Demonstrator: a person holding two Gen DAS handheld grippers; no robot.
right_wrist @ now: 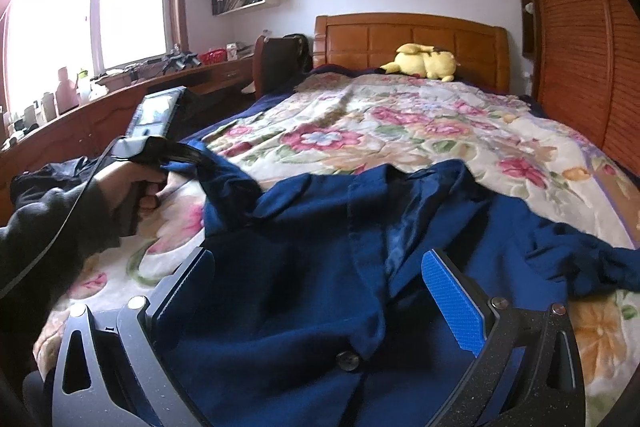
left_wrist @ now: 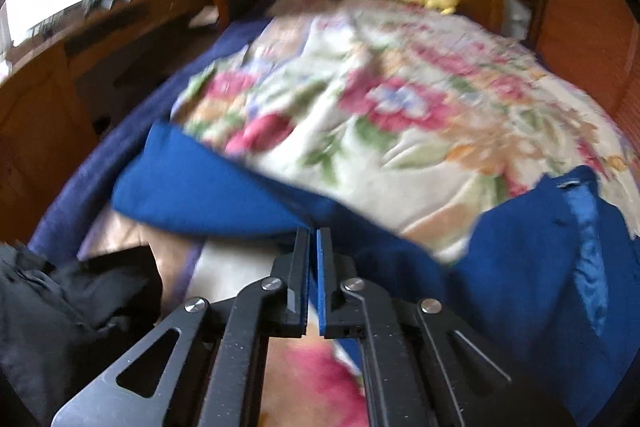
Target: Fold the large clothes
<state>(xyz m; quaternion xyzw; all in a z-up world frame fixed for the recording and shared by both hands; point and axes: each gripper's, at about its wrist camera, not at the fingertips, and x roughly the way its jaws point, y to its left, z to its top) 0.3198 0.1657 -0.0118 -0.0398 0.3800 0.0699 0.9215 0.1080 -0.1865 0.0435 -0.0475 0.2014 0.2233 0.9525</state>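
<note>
A dark blue coat with buttons and a shiny lining lies spread on the floral blanket of the bed. A hand holds my left gripper at the coat's left side. Its jaws are shut on a fold of the coat, which lifts up to them. In the left wrist view, blurred by motion, the left gripper has its fingers nearly together, with the blue coat meeting the tips. My right gripper stands open over the coat's front, one finger on each side of the button placket, pressing on nothing.
A black garment lies heaped at the bed's near left corner. A yellow plush toy rests by the wooden headboard. A long cluttered desk and a chair run along the left; a slatted wardrobe flanks the right.
</note>
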